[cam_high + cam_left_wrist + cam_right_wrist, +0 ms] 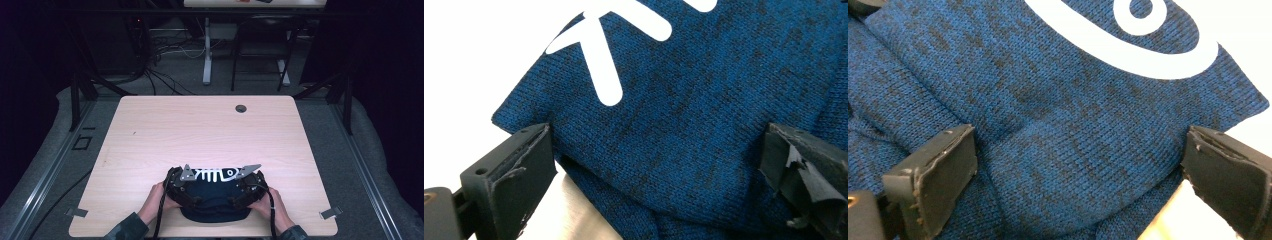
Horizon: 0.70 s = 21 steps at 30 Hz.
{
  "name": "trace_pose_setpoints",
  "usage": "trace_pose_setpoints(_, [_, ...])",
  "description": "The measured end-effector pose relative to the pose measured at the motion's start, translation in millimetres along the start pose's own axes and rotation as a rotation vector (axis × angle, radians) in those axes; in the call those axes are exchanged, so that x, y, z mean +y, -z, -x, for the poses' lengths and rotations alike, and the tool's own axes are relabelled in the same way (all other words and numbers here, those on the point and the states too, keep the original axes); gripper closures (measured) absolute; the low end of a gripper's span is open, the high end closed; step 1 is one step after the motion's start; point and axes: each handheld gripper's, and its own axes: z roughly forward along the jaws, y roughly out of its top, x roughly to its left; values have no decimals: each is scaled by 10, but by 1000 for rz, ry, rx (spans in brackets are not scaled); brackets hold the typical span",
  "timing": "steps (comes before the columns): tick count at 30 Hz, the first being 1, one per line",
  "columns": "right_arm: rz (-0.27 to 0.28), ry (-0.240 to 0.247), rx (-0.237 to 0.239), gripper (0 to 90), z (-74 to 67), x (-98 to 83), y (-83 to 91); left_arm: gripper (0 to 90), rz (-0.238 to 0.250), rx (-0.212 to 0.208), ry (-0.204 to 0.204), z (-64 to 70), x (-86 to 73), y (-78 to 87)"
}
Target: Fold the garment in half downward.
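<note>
Looking down from the high view: dark blue knit garment (pixel 215 192) with white fish-skeleton print sits at the table's (pixel 200 125) near edge, left gripper (pixel 181 186) and right gripper (pixel 248 186) on its two sides; bare table beyond both.
Left gripper view: jaws spread, knit between them, garment's folded corner just past the left jaw.
Right gripper view: jaws spread over knit, its edge by the right jaw.
</note>
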Motion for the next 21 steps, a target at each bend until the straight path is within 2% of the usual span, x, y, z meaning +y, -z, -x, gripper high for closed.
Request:
trace_pose_setpoints(10, [2, -2, -36, 17, 94, 117, -64, 4, 8, -5, 33, -184, 40, -65])
trace_pose_setpoints(16, [2, -5, -38, 8, 123, 131, -77, 2, 31, -4, 22, -202, 36, -56])
trace_pose_setpoints(21, [27, -13, -32, 0, 129, 113, -62, 0, 69, -21, 39, -234, 34, -8])
